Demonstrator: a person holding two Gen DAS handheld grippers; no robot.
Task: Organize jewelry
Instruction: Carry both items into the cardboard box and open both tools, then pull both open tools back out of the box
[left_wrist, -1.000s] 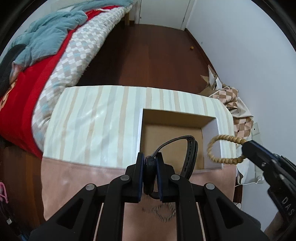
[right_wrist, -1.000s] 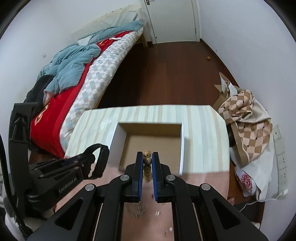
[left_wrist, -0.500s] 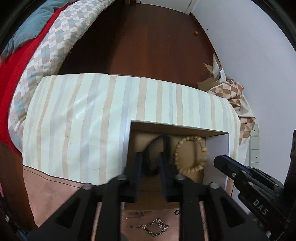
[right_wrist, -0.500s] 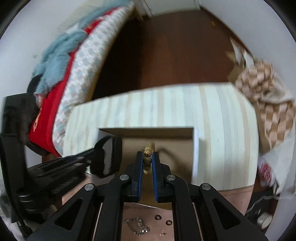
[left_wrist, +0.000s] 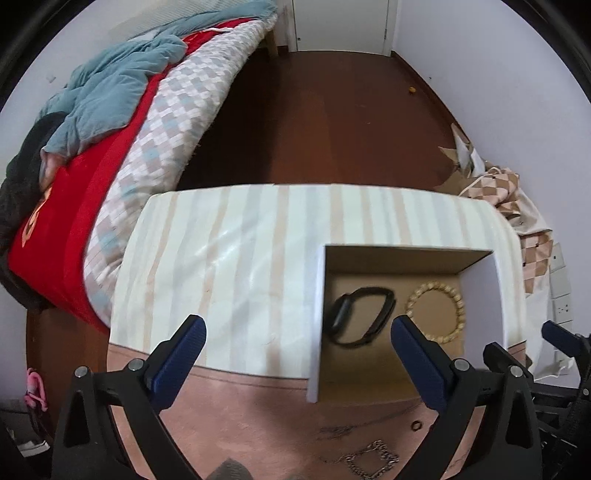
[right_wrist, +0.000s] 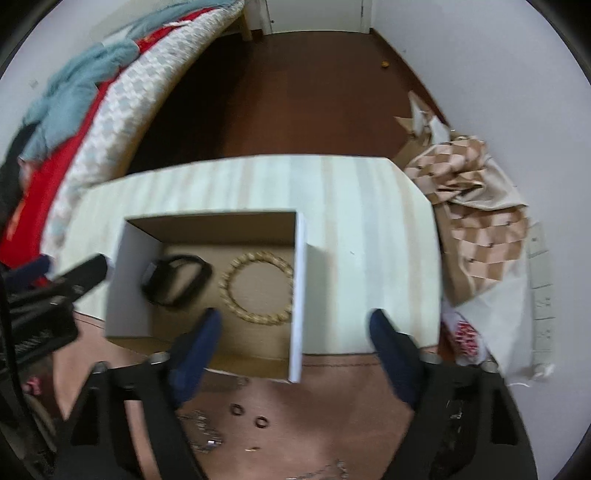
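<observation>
An open cardboard box (left_wrist: 316, 295) (right_wrist: 300, 280) stands on the striped table. Inside lie a black watch band (left_wrist: 360, 316) (right_wrist: 176, 280) on the left and a beaded bracelet (left_wrist: 436, 310) (right_wrist: 258, 288) on the right. My left gripper (left_wrist: 297, 325) is open and empty, above the box's left wall. My right gripper (right_wrist: 295, 321) is open and empty, above the box's right wall. On the pink mat near me lie a silver chain (left_wrist: 369, 458) (right_wrist: 203, 428), two small rings (right_wrist: 249, 415) and one ring (left_wrist: 416, 426).
The striped table (left_wrist: 240, 258) has a pink mat (left_wrist: 240, 413) at its near edge. A bed (left_wrist: 129, 129) with red and checked covers stands at the left. A checked cloth and bags (right_wrist: 476, 206) lie on the floor at the right. Dark wood floor lies beyond.
Both grippers have opened and pulled back from the box. The watch band left the left gripper and the bracelet left the right; both now lie in the box.
</observation>
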